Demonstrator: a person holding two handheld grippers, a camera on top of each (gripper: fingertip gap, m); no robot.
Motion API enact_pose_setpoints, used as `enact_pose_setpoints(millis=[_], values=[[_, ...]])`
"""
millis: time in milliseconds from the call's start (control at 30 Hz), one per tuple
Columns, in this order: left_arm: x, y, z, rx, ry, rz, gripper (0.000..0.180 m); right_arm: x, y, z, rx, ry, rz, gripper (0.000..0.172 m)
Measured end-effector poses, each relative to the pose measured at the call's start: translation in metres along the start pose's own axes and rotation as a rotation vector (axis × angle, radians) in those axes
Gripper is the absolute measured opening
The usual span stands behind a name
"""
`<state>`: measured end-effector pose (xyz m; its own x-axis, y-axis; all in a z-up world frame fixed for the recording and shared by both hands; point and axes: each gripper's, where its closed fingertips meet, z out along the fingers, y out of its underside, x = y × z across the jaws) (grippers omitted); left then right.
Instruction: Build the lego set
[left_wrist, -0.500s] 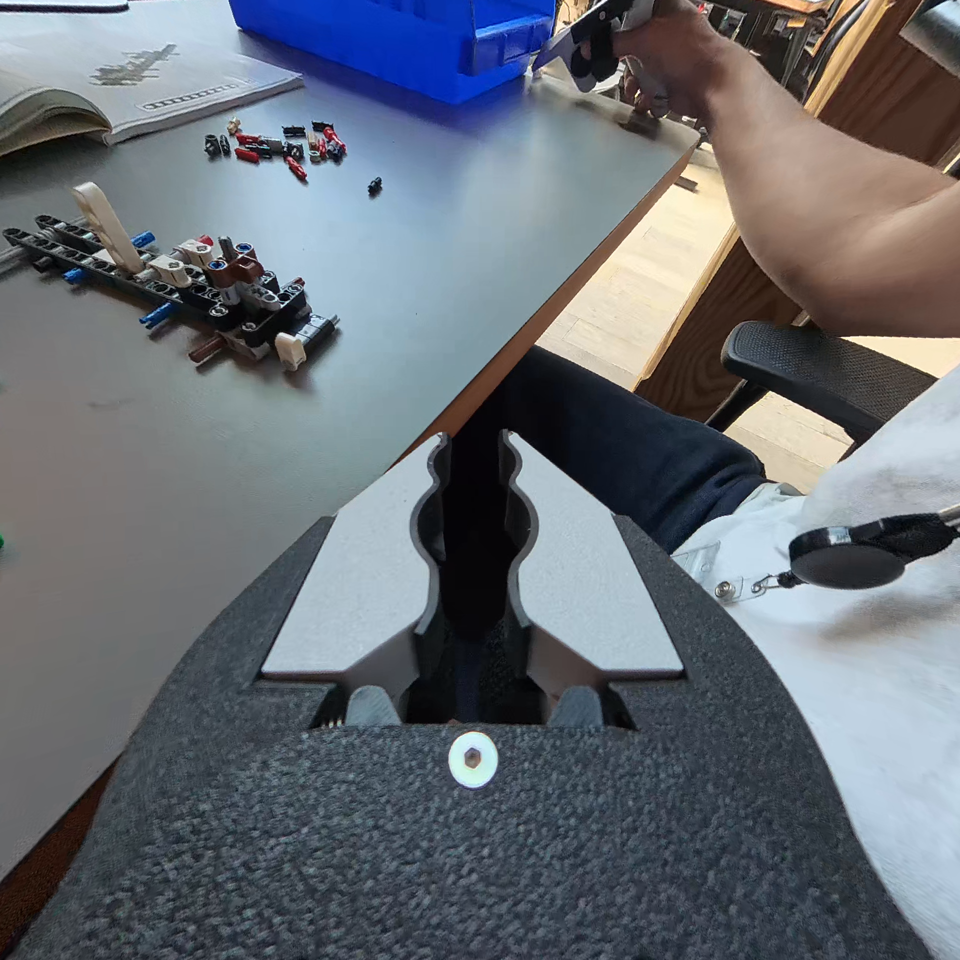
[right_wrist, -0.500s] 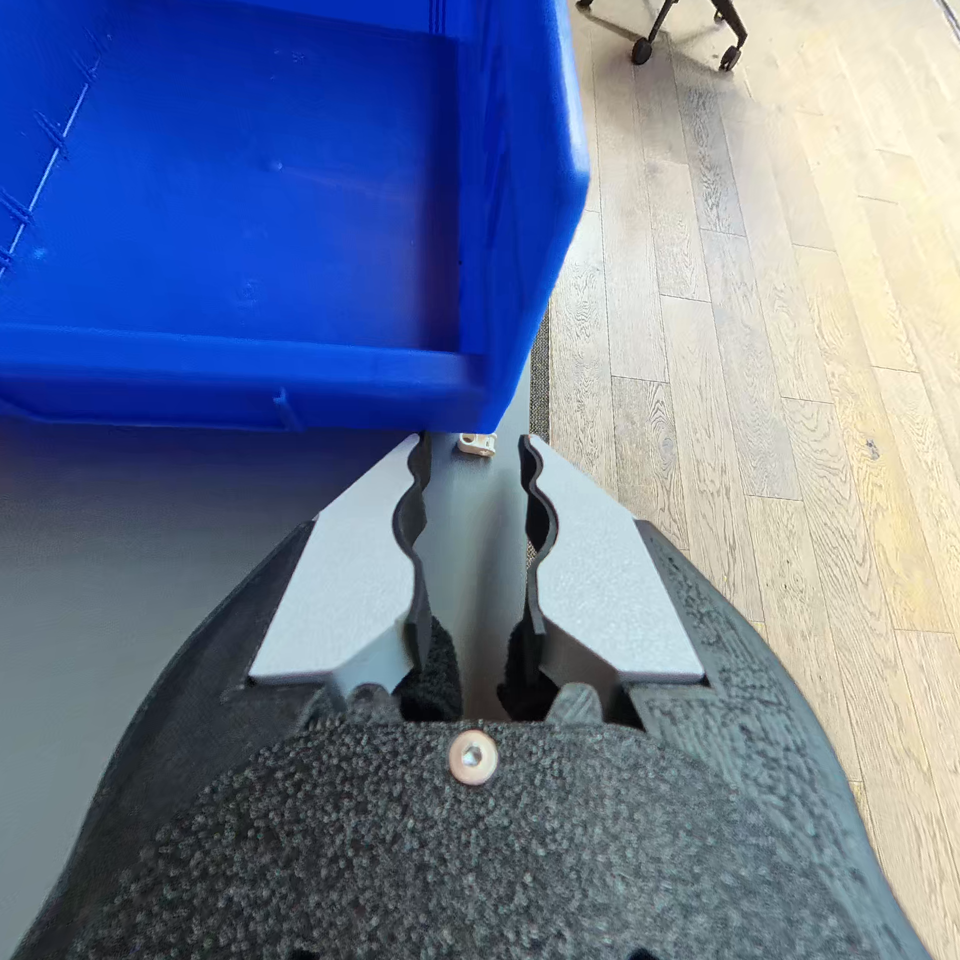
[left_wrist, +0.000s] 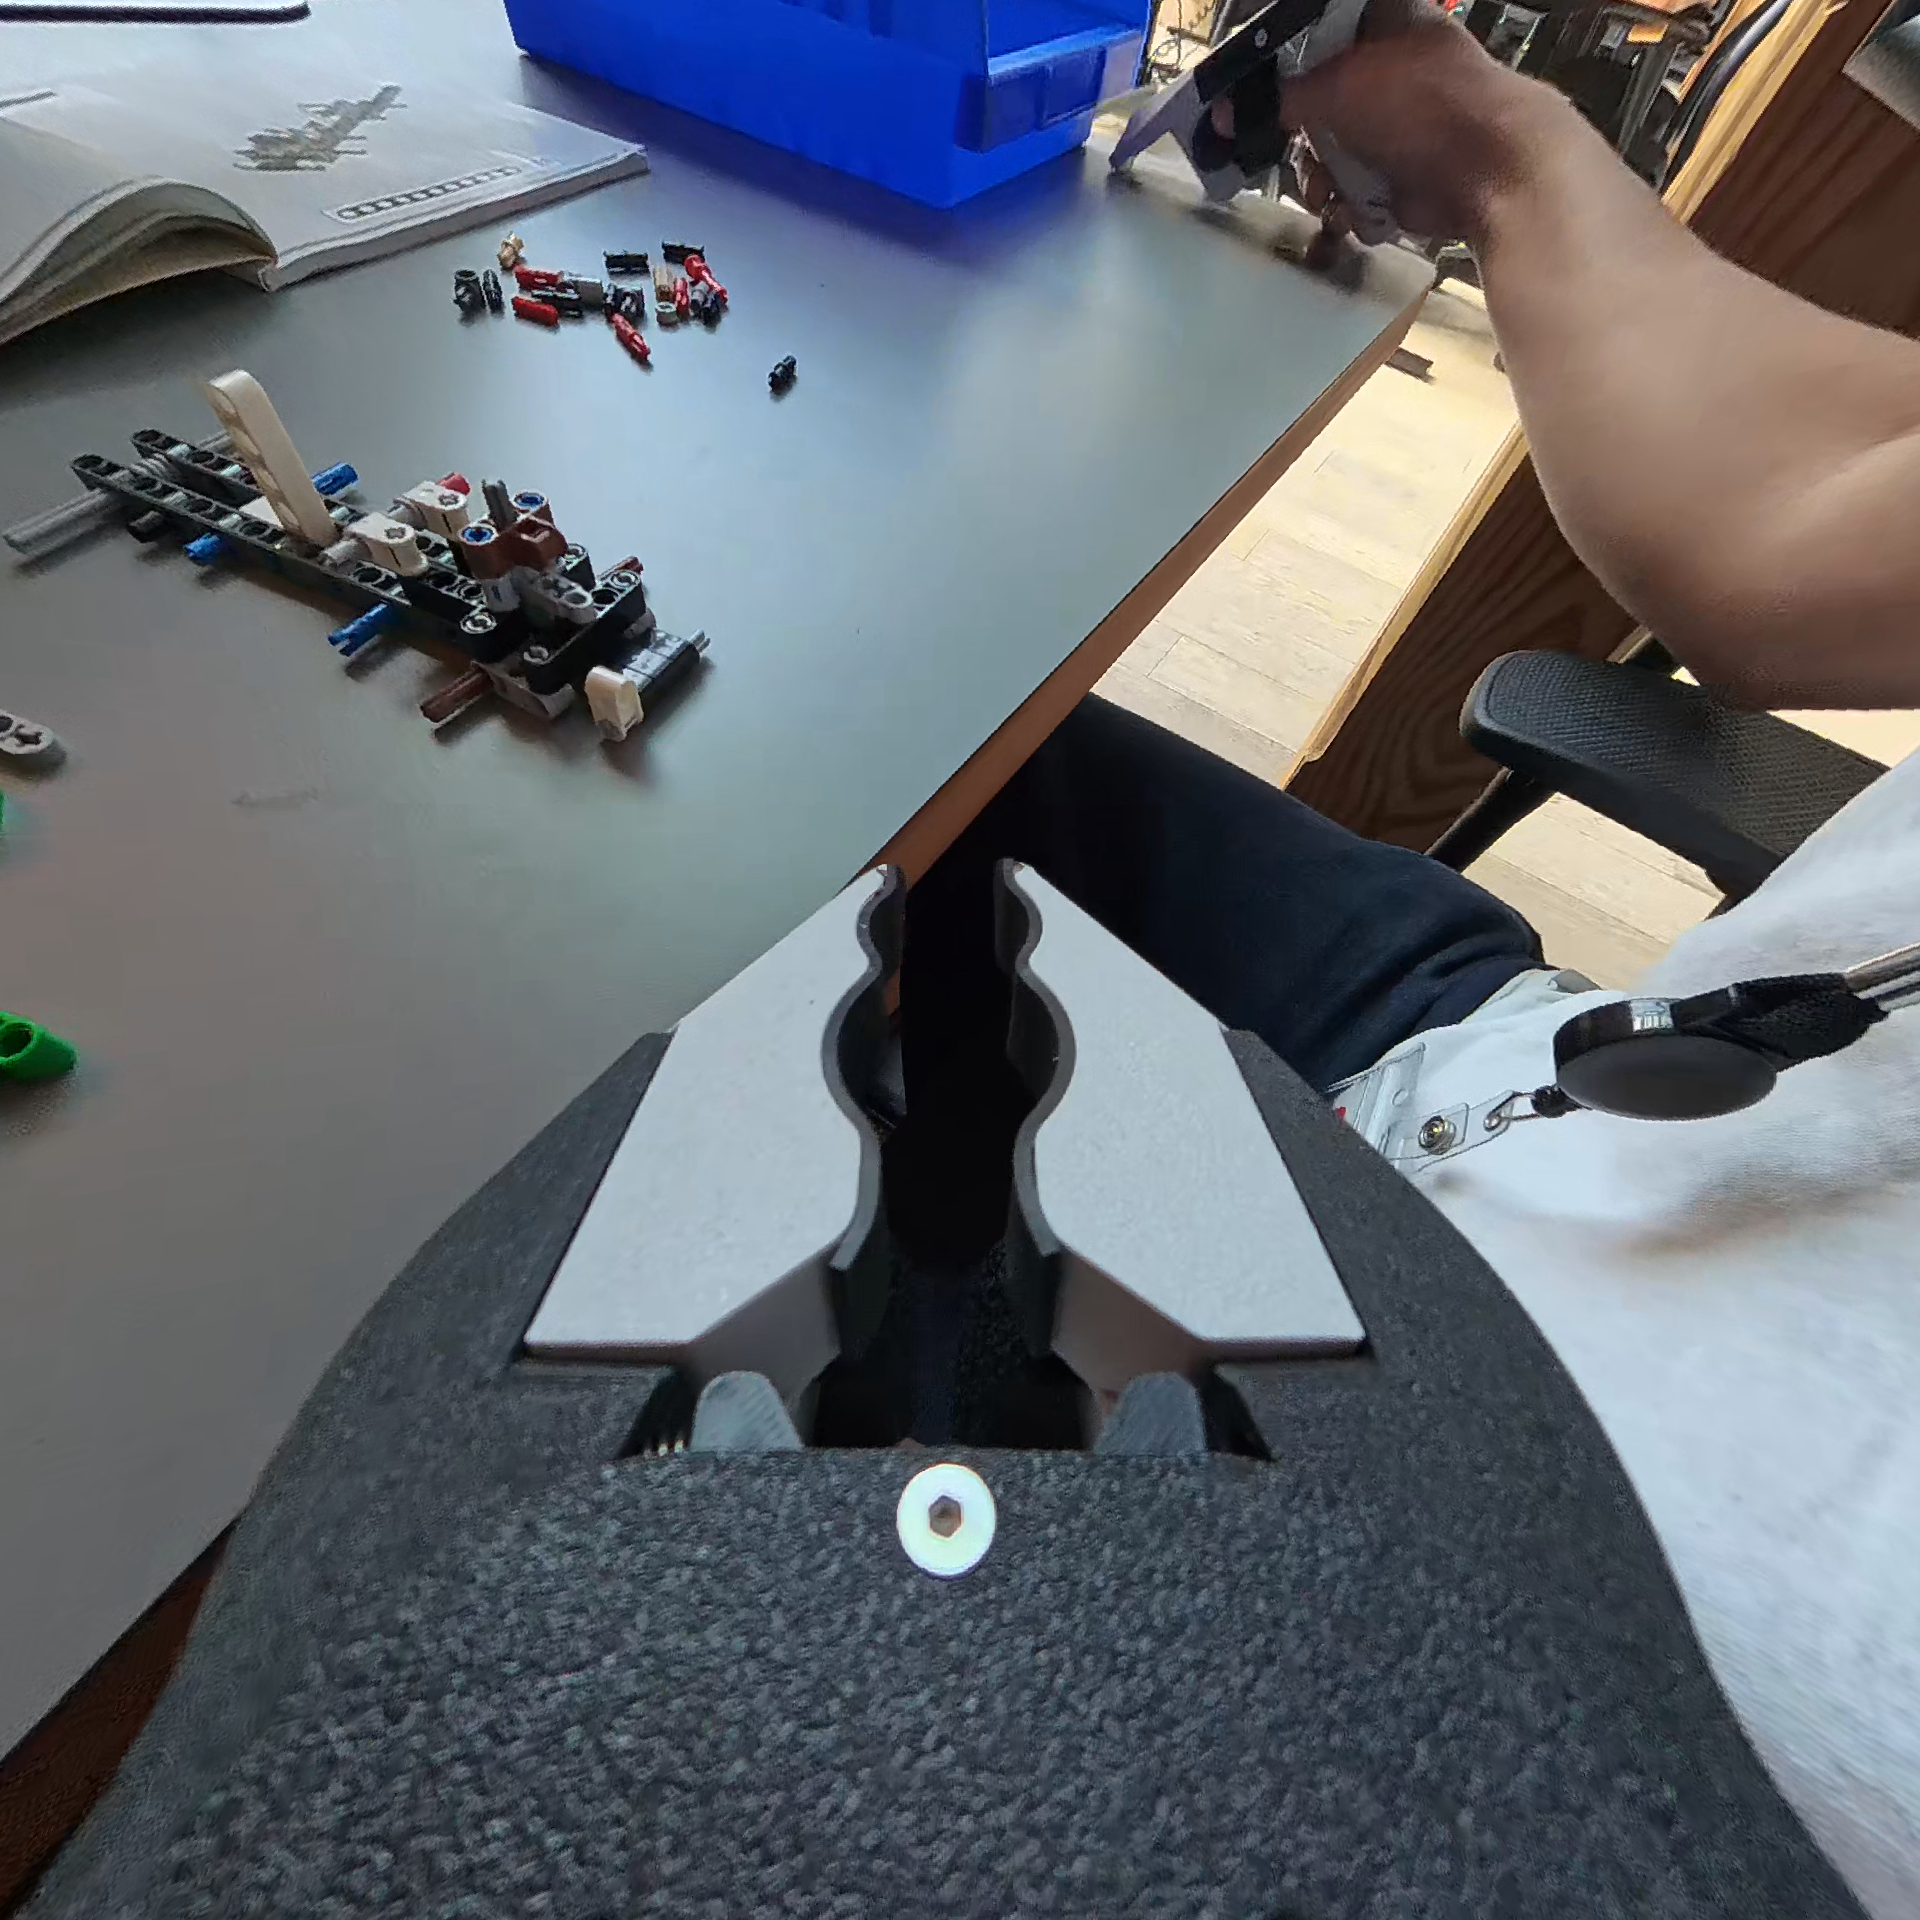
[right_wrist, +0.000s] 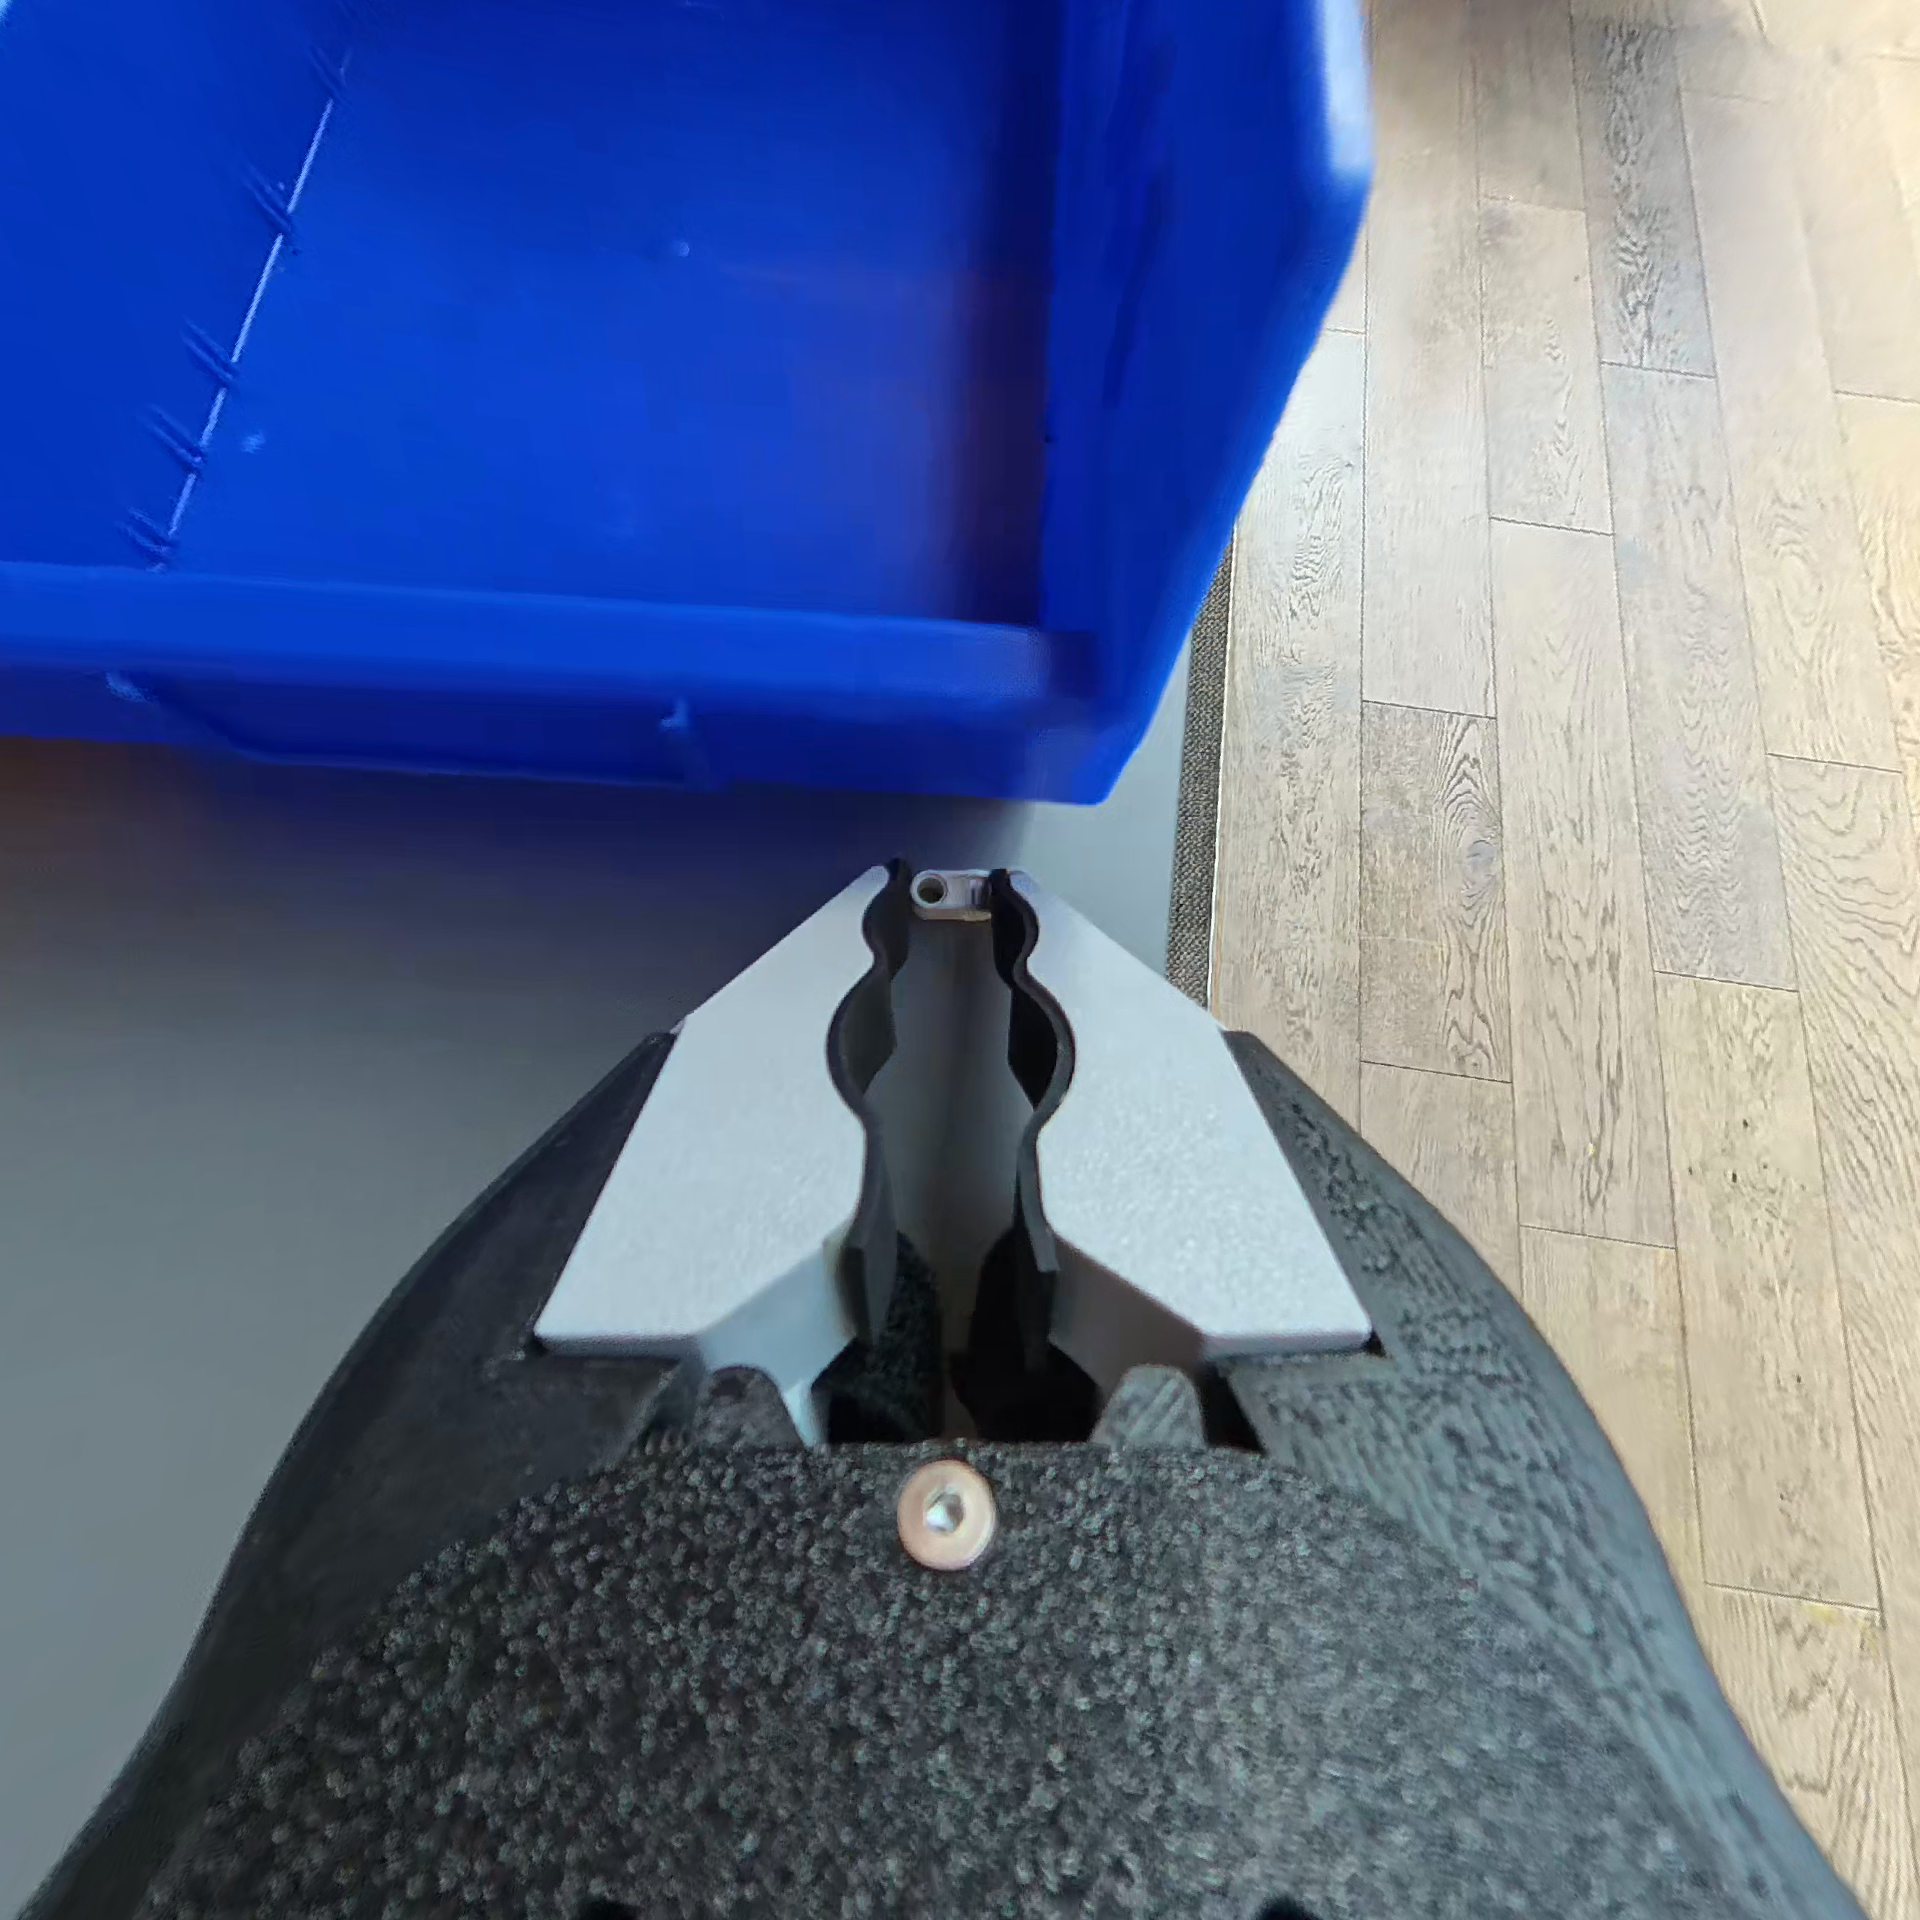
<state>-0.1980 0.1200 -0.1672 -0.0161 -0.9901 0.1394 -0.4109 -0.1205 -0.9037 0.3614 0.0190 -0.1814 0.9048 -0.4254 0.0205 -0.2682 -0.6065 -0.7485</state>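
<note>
My right gripper is shut on a small white connector piece, pinched at the very fingertips just above the grey table. It is close to the near right corner of the blue bin. This gripper also shows far off in the left wrist view, held in a hand beside the bin. My left gripper is open and empty, with dark space between its pads. It hangs over the table's near edge, above the person's leg. A partly built black beam assembly lies on the table to its far left.
A cluster of small red, black and grey pins lies near an open booklet. A green piece and a grey piece sit at the left edge. A chair armrest and wooden floor lie to the right. About 55 cm separates my left fingertips from my right.
My right gripper's fingers closed on the small white piece that lay just ahead of its tips. The left gripper has barely moved and its fingers stand as before.
</note>
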Motion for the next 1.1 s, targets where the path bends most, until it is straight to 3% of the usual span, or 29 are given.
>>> enact_pose_setpoints(millis=[100, 233, 400, 467, 533, 667, 767, 933, 1100], values=[[0.000, -0.010, -0.003, 0.003, -0.003, 0.040, 0.015, -0.045, 0.008, -0.019, -0.001, -0.067, 0.038, 0.015], [-0.010, -0.028, -0.001, -0.018, -0.042, 0.175, 0.015, -0.161, -0.023, -0.063, 0.196, -0.275, 0.067, 0.014], [-0.011, -0.075, 0.011, 0.047, -0.042, 0.426, 0.021, -0.370, -0.045, -0.130, 0.318, -1.085, -0.014, 0.014], [-0.009, -0.088, 0.017, 0.074, -0.042, 0.541, 0.025, -0.420, -0.052, -0.160, 0.323, -1.425, 0.040, 0.014], [-0.011, -0.095, 0.019, 0.083, -0.069, 0.646, 0.029, -0.456, -0.047, -0.172, 0.202, -1.660, 0.044, 0.014], [-0.004, -0.099, 0.007, 0.130, -0.057, 0.813, 0.027, -0.504, -0.018, -0.165, -0.129, -1.820, -0.061, 0.014], [-0.003, -0.094, -0.002, 0.102, -0.021, 0.856, 0.027, -0.518, -0.008, -0.167, -0.276, -1.908, -0.105, 0.013], [0.005, -0.089, -0.007, 0.079, 0.073, 0.853, 0.023, -0.530, 0.005, -0.167, -0.368, -1.940, -0.226, 0.014], [0.001, -0.089, 0.000, 0.079, 0.056, 0.875, 0.014, -0.533, 0.002, -0.166, -0.365, -1.959, -0.252, 0.014]])
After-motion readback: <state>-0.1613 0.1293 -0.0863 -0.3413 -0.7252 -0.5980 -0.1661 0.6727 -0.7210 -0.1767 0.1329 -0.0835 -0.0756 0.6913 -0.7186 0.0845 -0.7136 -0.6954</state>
